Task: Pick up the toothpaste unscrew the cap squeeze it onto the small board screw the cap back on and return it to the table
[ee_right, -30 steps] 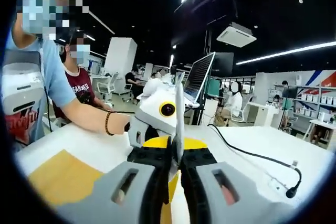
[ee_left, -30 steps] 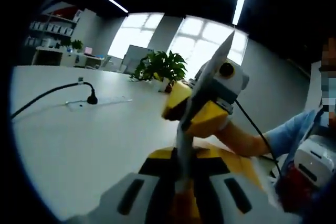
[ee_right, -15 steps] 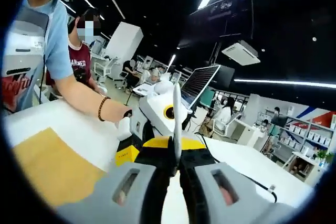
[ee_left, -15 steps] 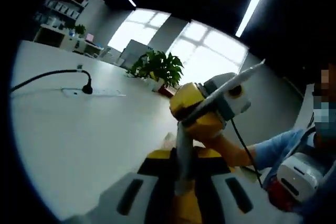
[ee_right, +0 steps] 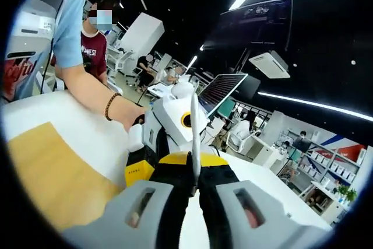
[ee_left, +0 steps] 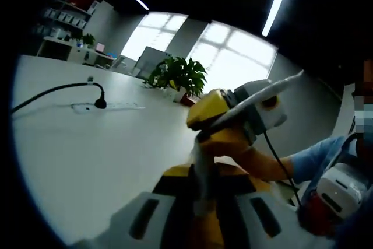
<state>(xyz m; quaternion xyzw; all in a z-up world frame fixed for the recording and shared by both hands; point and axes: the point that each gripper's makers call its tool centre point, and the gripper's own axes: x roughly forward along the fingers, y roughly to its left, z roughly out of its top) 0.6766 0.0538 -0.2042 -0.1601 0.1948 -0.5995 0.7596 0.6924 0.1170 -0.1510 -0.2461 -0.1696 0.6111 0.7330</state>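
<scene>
Above the white table, well clear of its surface, the toothpaste is held between both grippers: the left gripper has its jaws closed narrowly on one end of the tube, and the right gripper has its jaws pressed together on the flat tube, whose thin edge rises straight up between them in the right gripper view. In the left gripper view the tube bends away toward the right gripper's yellow body, its crimped tail sticking out beyond. Which end carries the cap cannot be told, since the jaws hide it. This looks like the cap-turning step; to do it well, one gripper should hold the tube body steady without crushing it while the other rolls about the tube's long axis, keeping both ends in line so the tube does not twist. The person's forearm, with a bead bracelet, reaches in from the upper left, and the small board lies on the table's near left part below.
</scene>
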